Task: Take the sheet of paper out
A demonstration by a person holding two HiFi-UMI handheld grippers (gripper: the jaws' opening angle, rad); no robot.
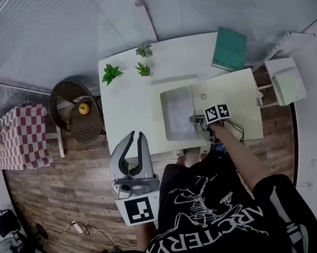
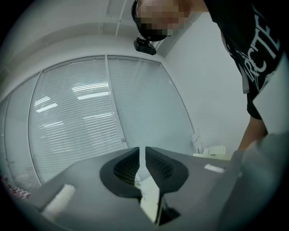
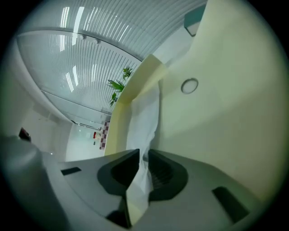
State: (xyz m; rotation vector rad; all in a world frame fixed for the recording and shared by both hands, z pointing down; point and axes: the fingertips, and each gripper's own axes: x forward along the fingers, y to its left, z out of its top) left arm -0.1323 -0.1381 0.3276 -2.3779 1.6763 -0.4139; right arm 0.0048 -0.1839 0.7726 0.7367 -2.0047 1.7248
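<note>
The pale table (image 1: 133, 109) carries 1 white sheet of paper (image 1: 177, 115) near the middle of its front edge. The sheet is plain and unprinted. Its near part lifts off the table in a soft bend. The right gripper (image 3: 143, 155), at the table's front edge, has both jaws pinched on that raised edge, which hides the clamped strip. The left gripper (image 1: 137, 134) is held off the table's front-left corner. Its jaws are narrowed to a slit with nothing between them. A small ring (image 3: 189, 85) on the table beside the sheet is too small to identify.
</note>
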